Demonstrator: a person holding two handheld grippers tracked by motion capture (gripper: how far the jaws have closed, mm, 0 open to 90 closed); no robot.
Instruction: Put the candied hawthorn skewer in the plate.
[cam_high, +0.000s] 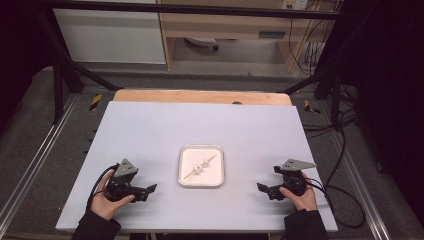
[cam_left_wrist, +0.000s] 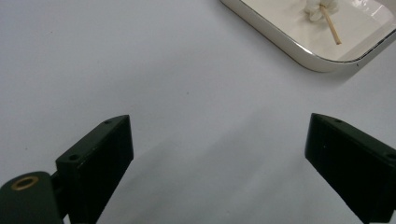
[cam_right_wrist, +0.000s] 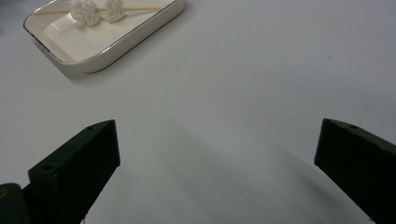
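While the skewer (cam_high: 200, 166) lies diagonally in the white tray (cam_high: 186, 179), nothing touches it. Thin wooden stick, a few white lumpy pieces (cam_right_wrist: 91, 11) threaded near its middle, both ends bare. Tray is a shallow rectangle with rounded corners and a thin metallic-looking rim, sitting a bit below the centre of the white tabletop (cam_high: 150, 130), nearer the person's edge.

Left gripper (cam_high: 151, 189): down low on the table to the tray's left, well apart from it, pointing toward the tray. Jaws wide, only bare tabletop between them in the left gripper view. That view catches the tray's near corner (cam_left_wrist: 317, 60) and one bare end of the stick (cam_left_wrist: 331, 28) at top right.

Right gripper (cam_high: 260, 188): mirror position on the tray's right, also well apart, also pointing inward. Jaws spread wide, nothing between them. Right gripper view has the tray at top left with the skewer across it.

Each gripper is held in a hand (cam_high: 107, 202) coming in from the bottom edge, dark sleeves, black cable trailing off each one. Grey triangular plate on top of both.

Beyond the tabletop: strip of wooden bench (cam_high: 200, 96) at the far edge, black frame struts (cam_high: 60, 75) either side, grey floor, cables at right.
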